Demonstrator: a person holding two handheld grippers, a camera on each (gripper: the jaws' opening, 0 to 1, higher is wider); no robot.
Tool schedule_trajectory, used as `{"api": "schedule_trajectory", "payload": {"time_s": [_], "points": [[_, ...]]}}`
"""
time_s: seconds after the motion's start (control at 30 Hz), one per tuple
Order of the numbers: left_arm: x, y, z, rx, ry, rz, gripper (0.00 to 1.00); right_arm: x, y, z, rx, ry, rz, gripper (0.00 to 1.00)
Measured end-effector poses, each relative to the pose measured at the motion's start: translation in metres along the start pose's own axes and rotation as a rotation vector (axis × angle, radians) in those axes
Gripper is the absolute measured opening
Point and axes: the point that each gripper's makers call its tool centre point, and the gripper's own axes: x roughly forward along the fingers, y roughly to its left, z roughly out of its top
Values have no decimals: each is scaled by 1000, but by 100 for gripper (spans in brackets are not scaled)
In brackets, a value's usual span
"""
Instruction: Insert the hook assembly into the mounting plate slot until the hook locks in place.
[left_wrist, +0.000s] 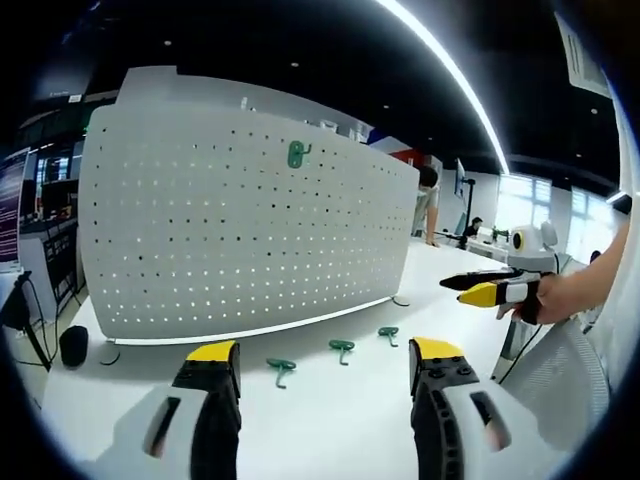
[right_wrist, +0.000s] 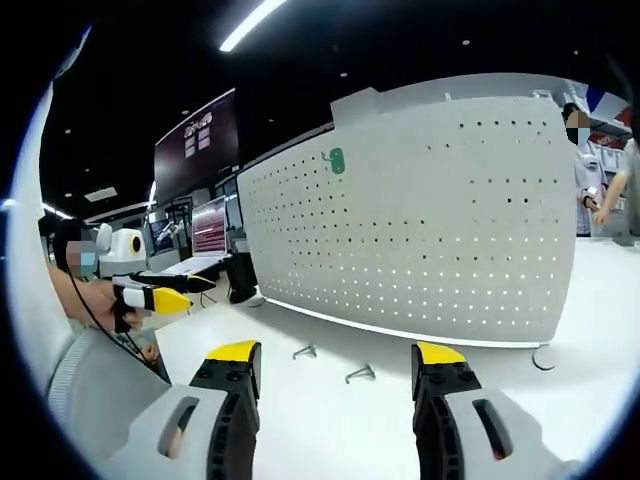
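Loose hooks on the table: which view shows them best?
The left gripper view: three green loose hooks lie in a row before the pegboard, shapes clear. The right gripper view shows just two hooks, small and greyish, between its tool's jaws.

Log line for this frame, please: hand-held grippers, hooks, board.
left hand-held gripper open, empty | right hand-held gripper open, empty | three green plastic hooks on white table | one green hook on white perforated pegboard

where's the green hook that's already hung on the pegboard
In the left gripper view the hung green hook sits near the top of the white pegboard, slightly right of centre; in the right gripper view it is toward the board's upper left.
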Motion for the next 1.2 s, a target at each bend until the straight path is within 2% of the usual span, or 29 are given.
{"api": "schedule_trajectory", "payload": {"time_s": [0.17,0.3,0.37,0.6,0.7,0.77,0.93,1.03,1.2], "points": [[1,-2,0,4,5,-9,71,0,-1,-2,-2,7,1,59],[5,-2,1,43,28,-29,71,0,0,-3,-7,13,2,59],[6,-2,0,74,53,-44,70,0,2,-5,-10,24,5,59],[19,4,-11,99,166,-94,69,2,-2,-15,3,65,-5,59],[25,5,-10,114,180,-114,69,2,-2,-16,3,69,-8,59],[28,6,-12,123,212,-136,68,2,-3,-17,3,74,-9,59],[36,10,-21,216,317,-195,67,2,-4,-20,7,85,-13,59],[40,11,-23,311,350,-229,66,3,-3,-21,4,92,-12,59],[45,16,-28,421,409,-275,67,3,-2,-24,-1,108,-8,58]]}}
